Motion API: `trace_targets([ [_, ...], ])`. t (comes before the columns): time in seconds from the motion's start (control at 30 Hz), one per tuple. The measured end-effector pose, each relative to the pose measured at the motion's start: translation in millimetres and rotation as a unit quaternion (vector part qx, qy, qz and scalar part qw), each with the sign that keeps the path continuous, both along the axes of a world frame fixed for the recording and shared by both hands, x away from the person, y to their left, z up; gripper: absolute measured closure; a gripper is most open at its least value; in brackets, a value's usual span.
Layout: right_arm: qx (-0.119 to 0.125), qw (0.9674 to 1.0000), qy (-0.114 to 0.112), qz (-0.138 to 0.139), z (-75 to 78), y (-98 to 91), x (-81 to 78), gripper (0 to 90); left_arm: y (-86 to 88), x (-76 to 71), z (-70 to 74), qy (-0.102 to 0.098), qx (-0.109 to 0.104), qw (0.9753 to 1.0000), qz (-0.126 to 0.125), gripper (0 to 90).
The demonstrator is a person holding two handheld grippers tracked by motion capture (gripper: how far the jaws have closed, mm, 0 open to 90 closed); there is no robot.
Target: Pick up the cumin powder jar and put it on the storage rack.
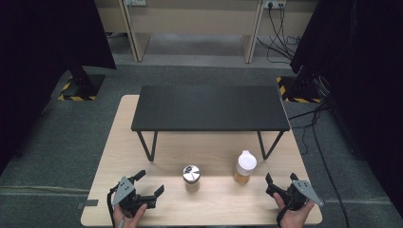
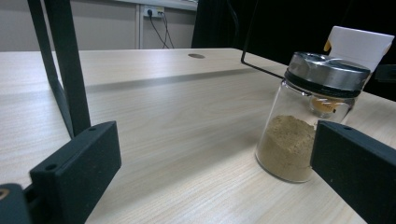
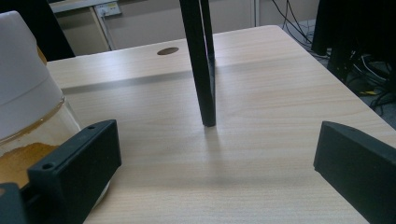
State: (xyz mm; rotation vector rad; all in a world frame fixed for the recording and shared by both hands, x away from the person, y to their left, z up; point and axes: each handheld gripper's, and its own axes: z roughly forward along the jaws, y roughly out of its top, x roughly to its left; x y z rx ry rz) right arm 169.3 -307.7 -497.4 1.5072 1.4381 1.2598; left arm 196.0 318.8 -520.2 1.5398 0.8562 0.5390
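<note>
two spice jars upright on the pale table, both grippers wide apart and empty.
steel-lidded glass jar holds tan powder; white-capped jar holds orange powder; left gripper, right gripper.

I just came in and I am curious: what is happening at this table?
A person sits at a wooden table with a gripper in each hand. The left gripper and the right gripper are both open and hold nothing. Two jars stand between them, in front of a small black shelf: a metal-lidded jar of brownish powder and a white-capped jar of orange powder. Neither is touched yet.
</note>
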Motion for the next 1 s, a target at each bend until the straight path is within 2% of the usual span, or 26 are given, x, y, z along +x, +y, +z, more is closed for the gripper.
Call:
trace_targets([
  [0.17,-0.001,1.0,0.0,0.001,-0.1,0.3,0.3,0.8,-4.0,4.8,2.5,-0.017,0.028,0.999,-0.031,0.5],
  [0.37,-0.002,1.0,-0.001,0.002,-0.3,0.9,0.3,0.8,-12.0,14.0,2.3,-0.025,0.034,0.9962,-0.076,0.6],
  [0.5,-0.002,1.0,-0.002,0.002,-0.4,1.7,0.2,0.8,-21.5,15.8,5.1,-0.03,0.051,0.9943,-0.088,1.4],
  [0.83,-0.006,1.0,-0.003,0.004,-0.6,3.3,0.1,0.7,-36.2,26.3,10.4,-0.02,0.063,0.9917,-0.11,2.0],
  [1.0,-0.009,0.9999,-0.003,0.006,-0.5,4.7,0.6,0.8,-49.1,31.9,17.1,-0.014,0.087,0.9886,-0.122,2.3],
])
